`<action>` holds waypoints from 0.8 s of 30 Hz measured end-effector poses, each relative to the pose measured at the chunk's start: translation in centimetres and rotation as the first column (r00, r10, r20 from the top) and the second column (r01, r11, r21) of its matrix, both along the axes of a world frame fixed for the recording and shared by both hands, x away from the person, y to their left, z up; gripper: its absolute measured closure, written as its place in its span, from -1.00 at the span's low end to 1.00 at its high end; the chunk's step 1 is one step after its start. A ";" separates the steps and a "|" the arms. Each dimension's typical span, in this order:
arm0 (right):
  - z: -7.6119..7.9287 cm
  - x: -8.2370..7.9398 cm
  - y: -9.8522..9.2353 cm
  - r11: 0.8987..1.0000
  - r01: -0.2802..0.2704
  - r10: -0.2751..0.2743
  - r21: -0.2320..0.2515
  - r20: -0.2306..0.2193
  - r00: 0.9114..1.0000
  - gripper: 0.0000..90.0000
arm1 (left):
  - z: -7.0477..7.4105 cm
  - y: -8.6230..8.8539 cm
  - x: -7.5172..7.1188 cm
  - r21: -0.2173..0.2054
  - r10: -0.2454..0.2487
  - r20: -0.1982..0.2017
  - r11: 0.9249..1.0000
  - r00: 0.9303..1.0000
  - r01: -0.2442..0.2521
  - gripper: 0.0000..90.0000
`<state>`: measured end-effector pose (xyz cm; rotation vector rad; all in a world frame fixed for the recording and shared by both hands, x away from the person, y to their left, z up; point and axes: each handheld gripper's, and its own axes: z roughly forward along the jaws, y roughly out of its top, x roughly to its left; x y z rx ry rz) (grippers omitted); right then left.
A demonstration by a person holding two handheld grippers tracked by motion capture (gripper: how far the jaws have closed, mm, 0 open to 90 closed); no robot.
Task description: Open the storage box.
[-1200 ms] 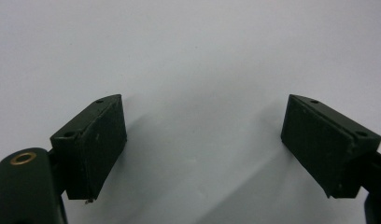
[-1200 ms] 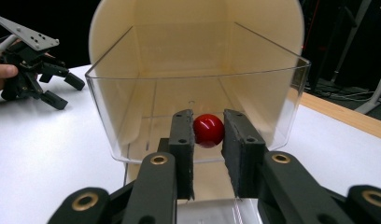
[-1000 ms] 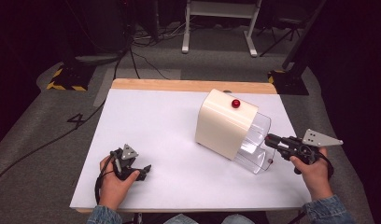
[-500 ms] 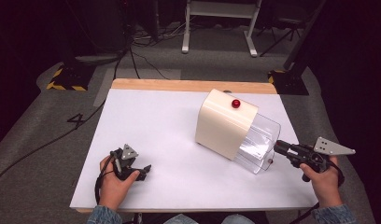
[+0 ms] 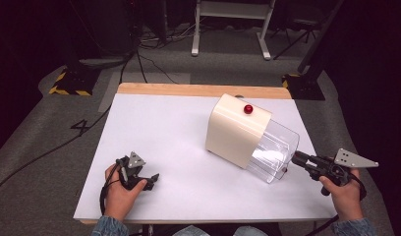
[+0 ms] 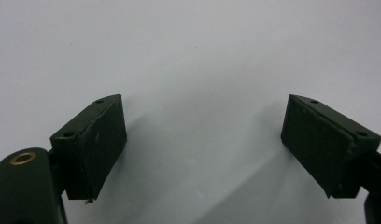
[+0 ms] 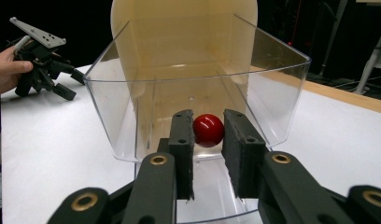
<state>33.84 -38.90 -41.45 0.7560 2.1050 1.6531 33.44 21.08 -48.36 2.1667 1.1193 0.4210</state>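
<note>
Right gripper (image 7: 208,140) sits at the clear drawer (image 7: 132,107) of the cream box (image 5: 238,129), jaws nearly pinching its red knob (image 7: 208,130), probably to pull. Left gripper (image 5: 150,180) rests spread open on the white table (image 5: 174,137), out of the way.

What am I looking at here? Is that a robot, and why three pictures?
There is no robot. A person holds a tool in each hand. The high view looks down on a white table. The other two pictures come from cameras riding on the tools, looking along their black jaws. On the table stands a cream box with a clear drawer sticking out. The right hand-held gripper appears to pinch the drawer's red knob. The left hand-held gripper is open and holds nothing.
</note>
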 end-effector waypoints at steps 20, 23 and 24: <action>-2.1 -0.3 -0.4 0.999 0.018 -0.020 -0.034 -0.051 0.999 0.48 | 0.0 0.0 0.0 0.000 0.000 0.000 1.000 1.000 0.000 -0.68; -2.3 -0.4 -0.5 0.999 0.027 -0.030 -0.047 -0.055 0.998 0.34 | 0.0 0.0 0.0 -0.001 0.001 0.000 1.000 1.000 -0.001 -0.68; -2.3 -0.5 -0.6 0.998 0.031 -0.034 -0.048 -0.052 0.998 0.30 | 0.0 0.0 0.0 0.001 0.000 -0.001 1.000 1.000 0.000 -0.68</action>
